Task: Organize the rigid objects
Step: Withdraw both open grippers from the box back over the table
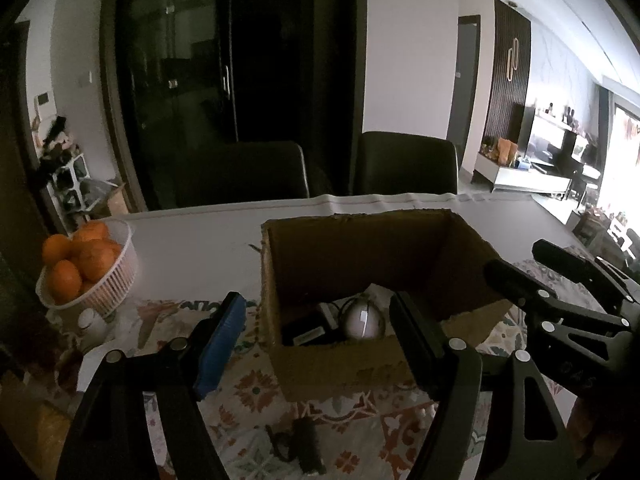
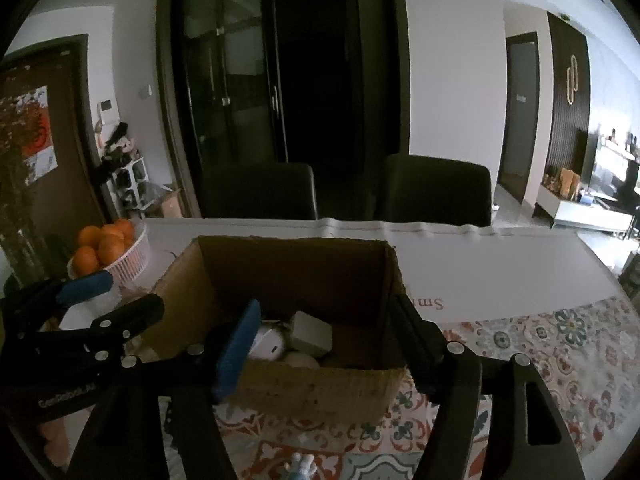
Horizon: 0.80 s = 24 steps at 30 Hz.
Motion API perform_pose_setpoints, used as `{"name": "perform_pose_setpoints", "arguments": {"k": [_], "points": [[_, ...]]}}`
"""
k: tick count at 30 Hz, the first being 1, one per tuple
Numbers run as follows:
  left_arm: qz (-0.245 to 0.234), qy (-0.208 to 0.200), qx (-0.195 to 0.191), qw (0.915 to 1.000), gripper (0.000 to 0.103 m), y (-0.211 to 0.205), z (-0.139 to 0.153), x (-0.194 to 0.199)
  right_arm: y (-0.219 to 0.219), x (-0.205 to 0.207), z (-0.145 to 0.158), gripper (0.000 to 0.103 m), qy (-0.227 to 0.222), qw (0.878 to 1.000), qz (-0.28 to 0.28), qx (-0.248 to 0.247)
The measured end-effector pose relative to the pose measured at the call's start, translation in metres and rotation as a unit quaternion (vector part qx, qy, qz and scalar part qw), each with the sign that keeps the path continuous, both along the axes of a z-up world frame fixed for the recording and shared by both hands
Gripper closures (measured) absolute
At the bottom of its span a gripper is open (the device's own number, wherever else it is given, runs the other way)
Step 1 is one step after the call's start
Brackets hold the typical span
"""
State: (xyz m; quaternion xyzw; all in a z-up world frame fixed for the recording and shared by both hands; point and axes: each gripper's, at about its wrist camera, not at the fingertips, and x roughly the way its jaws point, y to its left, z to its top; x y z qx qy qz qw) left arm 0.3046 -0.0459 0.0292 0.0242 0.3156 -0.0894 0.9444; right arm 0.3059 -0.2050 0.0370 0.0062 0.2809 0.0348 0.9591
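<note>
Cardboard box (image 1: pixel 376 280) sits open on the patterned cloth of the desk (image 1: pixel 192 248), already holding a pale round gadget (image 1: pixel 362 320), a dark flat piece (image 1: pixel 308 330) and, seen from the right wrist, a grey square block (image 2: pixel 312 334). What is left outside lies nearest the left gripper (image 1: pixel 316 312): a small dark stubby thing with a cord (image 1: pixel 306 446) on the cloth, below and just short of its fingers, long axis running roughly away from the camera toward the box. The left gripper hangs above the near wall of the box, fingers spread wide and holding nothing. The right gripper (image 2: pixel 320 324) hovers over the box's near right corner, fingers also wide and empty. A small pale blue object (image 2: pixel 302 466) shows under it at the frame's bottom edge; too little shows to name it. My guess is the left hand should drop back and down for the corded piece.
</note>
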Motion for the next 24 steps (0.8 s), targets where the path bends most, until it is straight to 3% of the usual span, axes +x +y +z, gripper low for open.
{"name": "perform_pose_setpoints", "arguments": {"k": [15,24], "points": [[0.03,-0.014,0.019,0.9993,0.025,0.019,-0.006,-0.049,0.009,-0.037,-0.01,0.03,-0.001,1.0,-0.011,0.01],[0.04,-0.001,0.007,0.9992,0.025,0.031,-0.022,-0.065,0.017,-0.056,-0.019,0.03,0.003,1.0,-0.013,0.006]]}}
